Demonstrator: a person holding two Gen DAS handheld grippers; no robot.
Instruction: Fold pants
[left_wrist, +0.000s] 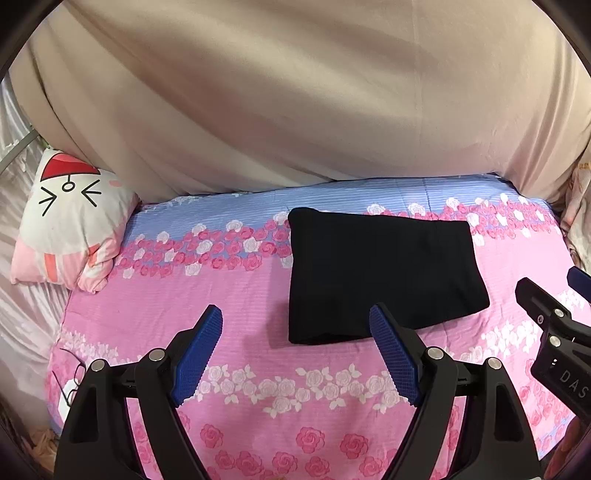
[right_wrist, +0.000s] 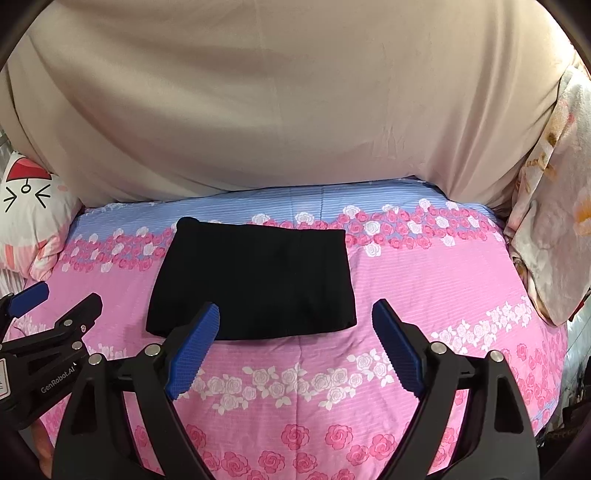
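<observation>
The black pants (right_wrist: 255, 277) lay folded into a compact rectangle on the floral bedsheet (right_wrist: 424, 280). The left gripper (left_wrist: 295, 354) and right gripper (right_wrist: 295, 350) hovered spread and empty — any final smoothing called for light, even pressure along the edges.

Black fingers (left_wrist: 447, 373), ribbed blue pads (left_wrist: 197, 354).

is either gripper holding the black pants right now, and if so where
Nothing is held. The left gripper and right gripper both stand open above the bed with nothing between their pads; the folded black pants lie free on the floral sheet.
</observation>
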